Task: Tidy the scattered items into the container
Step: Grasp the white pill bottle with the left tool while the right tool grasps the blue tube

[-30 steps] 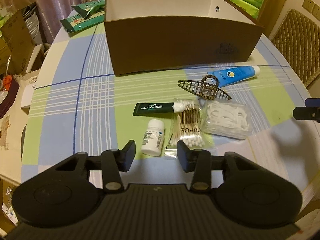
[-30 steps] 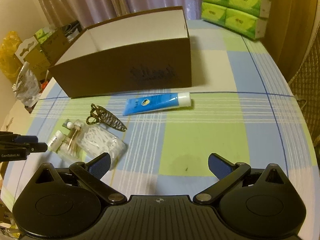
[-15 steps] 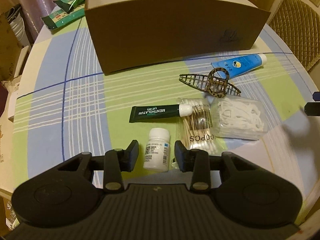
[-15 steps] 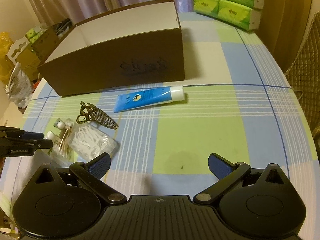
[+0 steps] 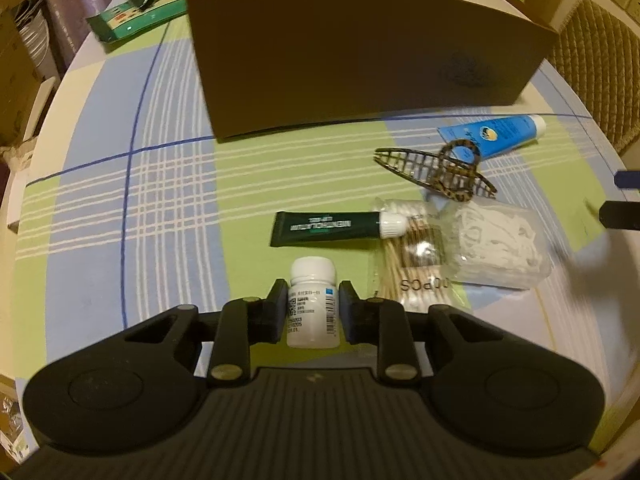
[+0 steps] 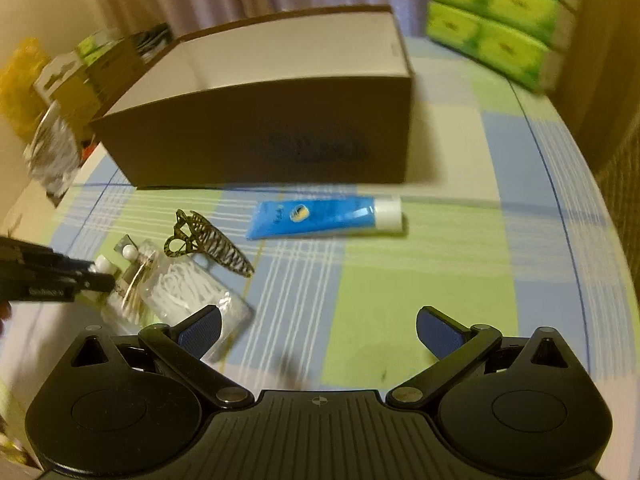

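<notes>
**Left gripper clamped on the pill bottle, right gripper spread wide**

We see the left gripper [image 5: 313,307] with its two pads pressed against either side of the white pill bottle [image 5: 312,301], which lies on the checked counter [image 5: 120,216] with its cap pointing away from us. Just beyond the cap lies the dark green tube [image 5: 328,229], its white cap touching the bag of cotton swabs [image 5: 412,256]. Beside the swabs sits the clear bag of floss picks [image 5: 496,246], and the tortoiseshell hair claw [image 5: 436,170] rests just behind both bags. The blue tube [image 5: 494,134] lies near the claw, close to the front wall of the brown box [image 5: 360,68], which stands open-topped at the far side of the counter.

Our right gripper [image 6: 318,330] hovers above the counter with its jaws released and nothing between them, the blue pads well apart. From this view the blue tube [image 6: 326,218] lies just in front of the box [image 6: 260,140]; the box interior looks white, and we cannot tell its contents. Green tissue packs [image 6: 500,12] are stacked at the far right.
</notes>
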